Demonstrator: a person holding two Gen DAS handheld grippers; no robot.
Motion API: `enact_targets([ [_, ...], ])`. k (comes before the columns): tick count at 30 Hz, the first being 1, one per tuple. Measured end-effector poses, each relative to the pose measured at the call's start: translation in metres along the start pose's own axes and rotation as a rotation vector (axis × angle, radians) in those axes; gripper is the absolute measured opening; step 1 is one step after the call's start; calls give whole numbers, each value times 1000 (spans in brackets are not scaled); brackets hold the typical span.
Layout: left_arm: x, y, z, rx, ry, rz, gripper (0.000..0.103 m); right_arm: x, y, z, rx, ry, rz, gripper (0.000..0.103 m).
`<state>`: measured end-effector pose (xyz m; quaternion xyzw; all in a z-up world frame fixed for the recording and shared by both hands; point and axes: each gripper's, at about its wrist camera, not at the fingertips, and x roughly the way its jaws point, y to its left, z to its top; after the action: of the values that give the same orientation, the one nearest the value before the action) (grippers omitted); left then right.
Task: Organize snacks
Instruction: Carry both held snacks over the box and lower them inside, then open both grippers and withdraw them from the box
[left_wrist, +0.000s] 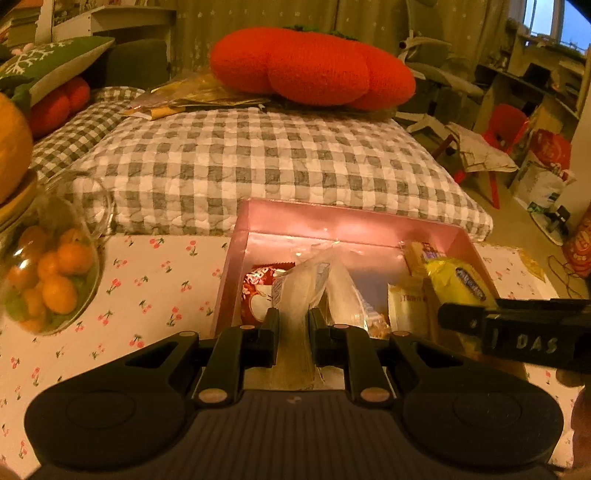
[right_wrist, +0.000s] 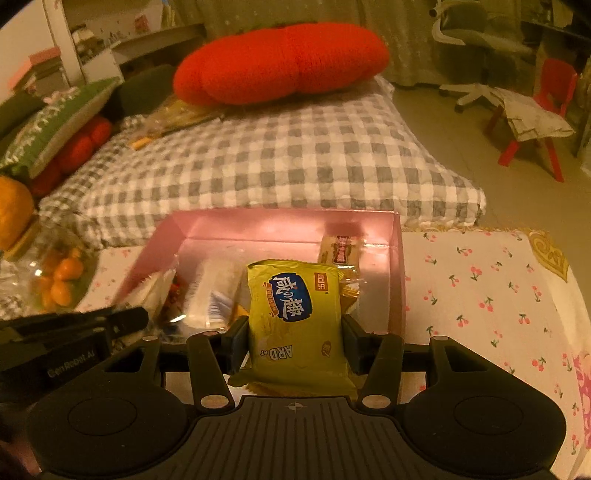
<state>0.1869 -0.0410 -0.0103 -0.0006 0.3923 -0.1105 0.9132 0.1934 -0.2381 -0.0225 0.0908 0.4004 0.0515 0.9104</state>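
Observation:
A pink box (left_wrist: 255, 218) (right_wrist: 397, 258) stands on the cherry-print tablecloth and holds several snack packets. My left gripper (left_wrist: 293, 321) is shut on a clear white snack packet (left_wrist: 301, 284), held upright over the box's near edge. My right gripper (right_wrist: 293, 332) is shut on a yellow-green cracker packet (right_wrist: 295, 317), held upright at the box's near right side; it also shows in the left wrist view (left_wrist: 458, 282). A red packet (left_wrist: 255, 291) lies in the box at left. A tan packet (right_wrist: 340, 249) leans at the box's back right.
A glass bowl of small oranges (left_wrist: 51, 273) (right_wrist: 59, 280) stands left of the box. A grey checked cushion (left_wrist: 273, 162) with a red pumpkin pillow (left_wrist: 310, 66) lies behind the table. The tablecloth (right_wrist: 487, 295) extends right of the box. A red chair (right_wrist: 550, 110) stands at far right.

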Motion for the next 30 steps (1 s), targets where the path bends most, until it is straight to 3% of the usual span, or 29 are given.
enact_targets([
  [12,12,2,0,-27,10,41,18,10,6,-4,-29,-7,-46,54],
  [17,2,2,-1,-1,-14,28,31,3,8,-2,-25,-23,-45,65],
  [21,-9,5,0,11,-30,19,52,-7,9,-2,-12,-41,-44,78],
  [30,-28,1,-1,38,-56,18,71,-36,14,-5,-14,-75,-61,88],
])
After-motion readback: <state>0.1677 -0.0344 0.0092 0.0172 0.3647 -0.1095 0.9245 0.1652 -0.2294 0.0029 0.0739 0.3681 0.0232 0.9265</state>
